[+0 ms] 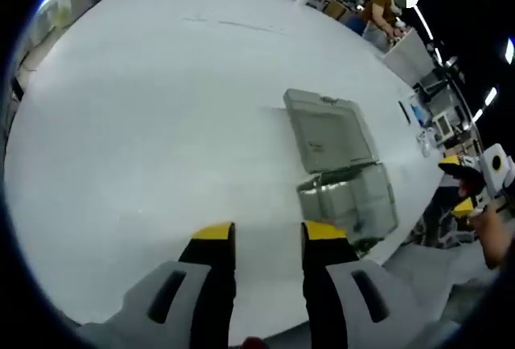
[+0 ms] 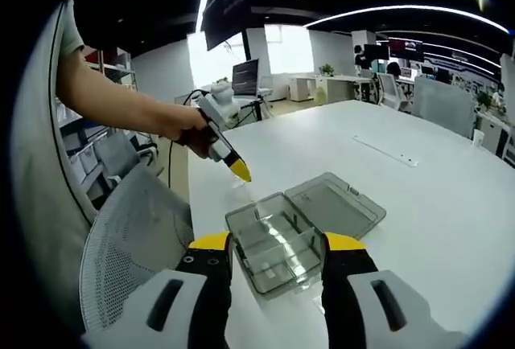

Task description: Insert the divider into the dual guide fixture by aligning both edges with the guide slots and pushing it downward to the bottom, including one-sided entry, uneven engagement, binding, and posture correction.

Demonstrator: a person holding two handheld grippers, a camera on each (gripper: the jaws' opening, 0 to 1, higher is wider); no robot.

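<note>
Right gripper (image 2: 278,244): your jaws stand well apart, holding nothing; the box (image 2: 302,228) lies on the table (image 2: 434,204) just past their tips, its tray partly between them in the view.
Box: one, clear plastic, lid (image 2: 334,202) swung flat open beside the tray; dividers (image 2: 282,246) stand inside the tray, too unclear to count.
Left gripper (image 1: 268,232): your jaws are also apart and empty, over bare table (image 1: 161,124); the box (image 1: 342,172) sits ahead and to the right of the tips, not touching them.
Other gripper: in the right gripper view your hand (image 2: 189,128) holds the left gripper (image 2: 239,170) above the table edge, near the box's far left corner.
Chair (image 2: 137,236): one mesh back, left of the table.
Person (image 1: 385,10): one, at the table's far end.
</note>
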